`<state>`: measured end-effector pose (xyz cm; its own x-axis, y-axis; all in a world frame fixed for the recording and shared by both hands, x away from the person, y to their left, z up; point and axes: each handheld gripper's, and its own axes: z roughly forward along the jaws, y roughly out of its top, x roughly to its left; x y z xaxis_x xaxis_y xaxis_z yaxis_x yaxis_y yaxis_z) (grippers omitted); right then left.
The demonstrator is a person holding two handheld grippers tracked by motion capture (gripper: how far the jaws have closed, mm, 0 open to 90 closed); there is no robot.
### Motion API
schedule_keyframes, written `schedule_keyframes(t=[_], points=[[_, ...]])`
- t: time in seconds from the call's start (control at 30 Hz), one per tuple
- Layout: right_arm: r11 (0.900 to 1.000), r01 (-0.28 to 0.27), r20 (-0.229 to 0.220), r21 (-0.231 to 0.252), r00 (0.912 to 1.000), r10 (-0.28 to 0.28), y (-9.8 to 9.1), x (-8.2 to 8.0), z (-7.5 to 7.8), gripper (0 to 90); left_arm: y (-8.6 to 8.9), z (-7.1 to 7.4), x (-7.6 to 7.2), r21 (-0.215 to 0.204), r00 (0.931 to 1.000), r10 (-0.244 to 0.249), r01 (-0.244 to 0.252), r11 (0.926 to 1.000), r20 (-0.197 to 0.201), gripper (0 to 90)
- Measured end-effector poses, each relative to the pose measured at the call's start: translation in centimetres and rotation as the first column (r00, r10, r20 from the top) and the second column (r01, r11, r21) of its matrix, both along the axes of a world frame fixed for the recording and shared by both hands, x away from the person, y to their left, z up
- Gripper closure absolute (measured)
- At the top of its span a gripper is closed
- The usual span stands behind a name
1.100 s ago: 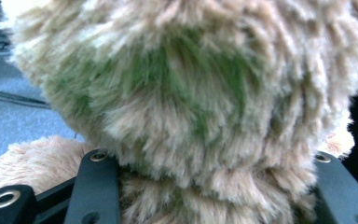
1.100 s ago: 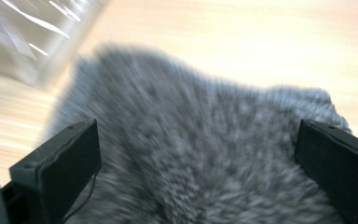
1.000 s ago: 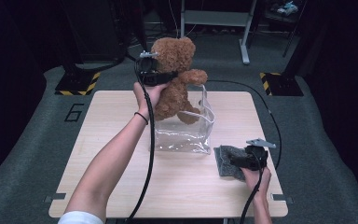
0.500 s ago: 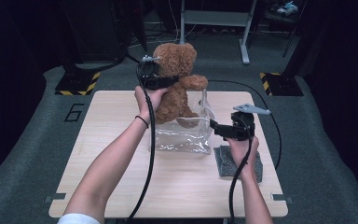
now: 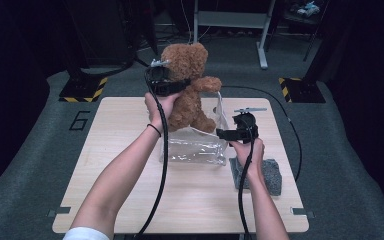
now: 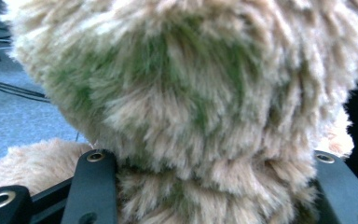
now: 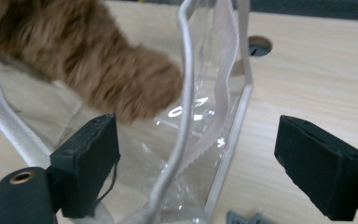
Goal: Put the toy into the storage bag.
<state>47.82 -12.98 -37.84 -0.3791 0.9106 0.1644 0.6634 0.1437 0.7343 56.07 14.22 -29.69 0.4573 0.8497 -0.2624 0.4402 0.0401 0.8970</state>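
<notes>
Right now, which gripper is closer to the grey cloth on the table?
Right. The right gripper hovers just beyond the grey cloth; the left gripper grips the teddy bear farther away.

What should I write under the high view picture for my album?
Left tool holds a brown teddy bear above a clear bag while the open right tool reaches for the bag's side.
</notes>
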Motion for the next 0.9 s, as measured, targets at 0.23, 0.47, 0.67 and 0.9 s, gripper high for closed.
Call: schedule_keyframes(t=[0.23, 0.47, 0.67, 0.9], points=[[1.0000, -0.002, -0.050, 0.000, 0.9987, 0.002, -0.4, -0.3, -0.7, 7.8, -0.2, -1.0, 0.4, 0.017, 0.9999, 0.008, -0.008, 0.9998, -0.013, 42.6], [0.9999, 0.007, -0.043, -0.015, 0.9990, -0.008, -0.3, -0.2, -0.6, 8.0, -0.7, -1.5, 0.7, 0.036, 0.9995, -0.008, 0.009, 0.9993, -0.030, 33.1], [0.9998, 0.011, -0.031, -0.016, 0.9995, -0.011, -0.5, -0.2, -0.6, 8.4, -0.3, -1.6, 0.5, 0.071, 0.9980, -0.049, 0.052, 0.9962, -0.039, 24.5], [0.9997, -0.002, -0.021, -0.023, 0.9998, 0.001, -0.6, -0.2, -0.6, 9.1, 0.4, -1.1, -0.3, 0.087, 0.9947, -0.095, 0.098, 0.9914, -0.041, 19.6]])
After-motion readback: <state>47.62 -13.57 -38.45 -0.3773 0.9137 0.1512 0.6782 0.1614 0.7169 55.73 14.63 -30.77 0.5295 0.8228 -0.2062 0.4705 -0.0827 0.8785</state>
